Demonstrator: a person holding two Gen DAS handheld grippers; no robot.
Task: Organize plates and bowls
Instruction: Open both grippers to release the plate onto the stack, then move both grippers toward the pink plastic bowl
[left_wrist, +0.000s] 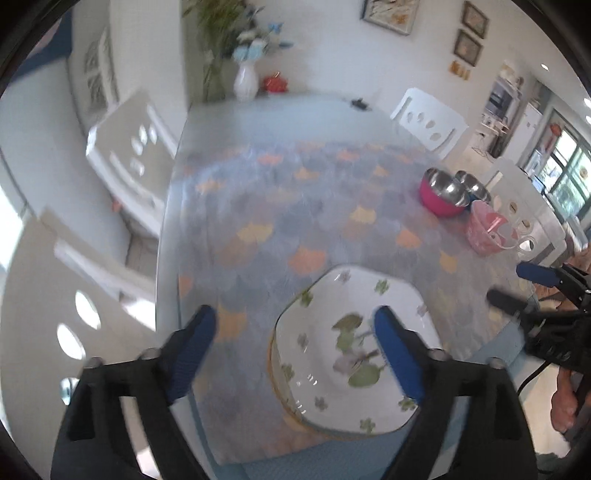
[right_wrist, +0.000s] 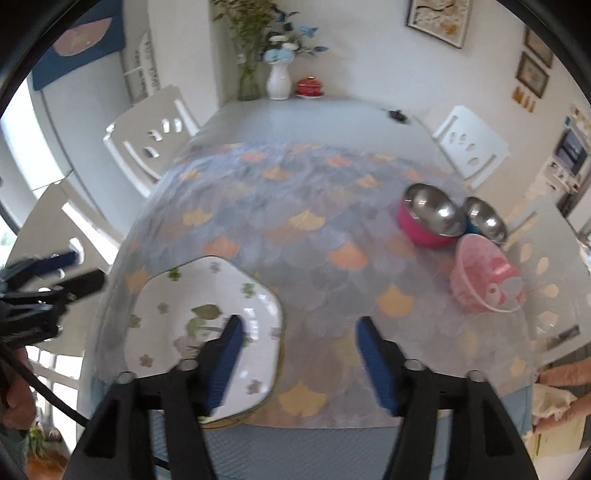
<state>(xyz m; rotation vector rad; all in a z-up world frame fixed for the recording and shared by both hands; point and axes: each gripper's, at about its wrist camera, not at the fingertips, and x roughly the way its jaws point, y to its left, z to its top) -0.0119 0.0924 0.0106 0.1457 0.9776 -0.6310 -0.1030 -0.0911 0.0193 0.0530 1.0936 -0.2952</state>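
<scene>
A white flowered plate (left_wrist: 343, 354) (right_wrist: 207, 332) lies on the patterned tablecloth (left_wrist: 295, 206) near the table's front edge, seemingly on top of another plate with a gold rim. My left gripper (left_wrist: 295, 321) hangs open above its left side, nothing between the blue pads. My right gripper (right_wrist: 297, 328) is open above the plate's right edge, also empty. Each gripper shows at the edge of the other's view: the right one (left_wrist: 517, 284), the left one (right_wrist: 81, 269). Far right stand a pink steel-lined bowl (left_wrist: 443, 195) (right_wrist: 430, 218), a second steel bowl (left_wrist: 474, 186) (right_wrist: 485, 219) and a pink patterned glass bowl (left_wrist: 487, 229) (right_wrist: 484, 280).
White chairs (right_wrist: 147, 136) (left_wrist: 428, 122) stand around the table. A white vase with flowers (right_wrist: 277, 79), a red lidded pot (right_wrist: 309, 88) and a small dark object (right_wrist: 397, 115) sit at the far end. A person's hand (right_wrist: 561, 391) is at the right edge.
</scene>
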